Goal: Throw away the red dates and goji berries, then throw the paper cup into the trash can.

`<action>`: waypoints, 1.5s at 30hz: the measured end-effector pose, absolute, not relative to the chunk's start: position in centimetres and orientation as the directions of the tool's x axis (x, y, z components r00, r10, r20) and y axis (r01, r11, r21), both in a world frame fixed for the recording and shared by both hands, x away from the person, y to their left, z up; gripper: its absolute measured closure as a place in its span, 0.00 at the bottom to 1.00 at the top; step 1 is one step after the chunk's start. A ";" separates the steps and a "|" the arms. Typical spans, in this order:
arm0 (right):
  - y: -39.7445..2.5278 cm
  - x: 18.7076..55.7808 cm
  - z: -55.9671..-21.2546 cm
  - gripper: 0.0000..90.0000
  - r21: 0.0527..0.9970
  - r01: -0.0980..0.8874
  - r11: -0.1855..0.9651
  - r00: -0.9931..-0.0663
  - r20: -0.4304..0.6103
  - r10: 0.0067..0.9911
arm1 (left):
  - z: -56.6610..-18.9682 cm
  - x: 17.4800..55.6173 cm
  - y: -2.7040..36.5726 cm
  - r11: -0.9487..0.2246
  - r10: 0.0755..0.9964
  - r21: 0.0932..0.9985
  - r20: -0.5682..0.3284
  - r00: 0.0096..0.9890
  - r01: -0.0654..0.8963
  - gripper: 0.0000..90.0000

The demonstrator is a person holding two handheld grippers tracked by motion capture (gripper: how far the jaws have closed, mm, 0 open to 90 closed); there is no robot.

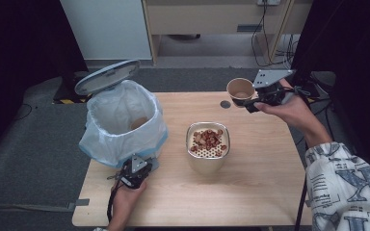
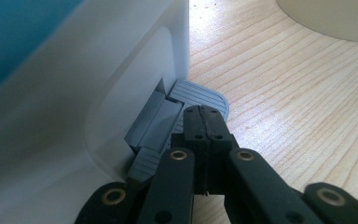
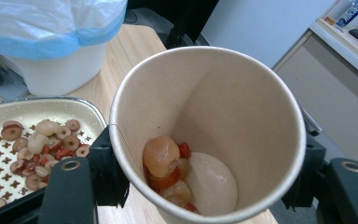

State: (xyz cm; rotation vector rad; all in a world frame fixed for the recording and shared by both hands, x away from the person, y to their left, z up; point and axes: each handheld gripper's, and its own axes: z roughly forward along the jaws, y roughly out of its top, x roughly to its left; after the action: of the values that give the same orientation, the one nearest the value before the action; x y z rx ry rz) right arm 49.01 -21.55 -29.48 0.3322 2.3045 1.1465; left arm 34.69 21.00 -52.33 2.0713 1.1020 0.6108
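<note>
Bare table [image 1: 260,168] lies open right of the strainer pot [image 1: 208,144]; bin [image 1: 123,120] blocks the left.

Desk [image 1: 265,192]: bin [image 1: 123,122] with bag, lid [image 1: 107,76] raised, stood at left. Strainer [image 1: 208,144] of dried fruit sat centre. Right gripper [image 1: 257,100] held cup [image 1: 240,90] aloft; left gripper [image 1: 135,171] sat at bin's base.

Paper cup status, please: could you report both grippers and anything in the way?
Right gripper shut on cup, scraps inside. Left gripper shut, pressing bin pedal; lid up. Strainer between cup and bin.

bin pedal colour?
Grey, ribbed pedal; clearest in the left gripper view, under the closed left tool.
</note>
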 end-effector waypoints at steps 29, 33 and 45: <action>-21.9 49.2 -28.8 0.36 0.872 0.075 0.483 -0.853 -0.195 0.484 | -52.3 34.7 21.0 -0.390 0.847 0.764 0.079 0.525 0.514 1.00; -21.5 49.2 -28.6 0.36 0.876 0.086 0.474 -0.860 -0.175 0.480 | -52.3 34.7 21.0 -0.389 0.848 0.764 0.078 0.525 0.515 1.00; -19.3 49.3 -27.7 0.36 0.885 0.088 0.456 -0.874 -0.151 0.461 | -52.3 34.7 21.0 -0.391 0.847 0.764 0.080 0.526 0.513 1.00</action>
State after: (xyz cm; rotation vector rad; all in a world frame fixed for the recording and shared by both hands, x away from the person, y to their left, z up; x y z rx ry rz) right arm 49.28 -19.30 -27.71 0.4646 2.3408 1.3908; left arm 34.69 20.97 -52.34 2.0695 1.1005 0.6140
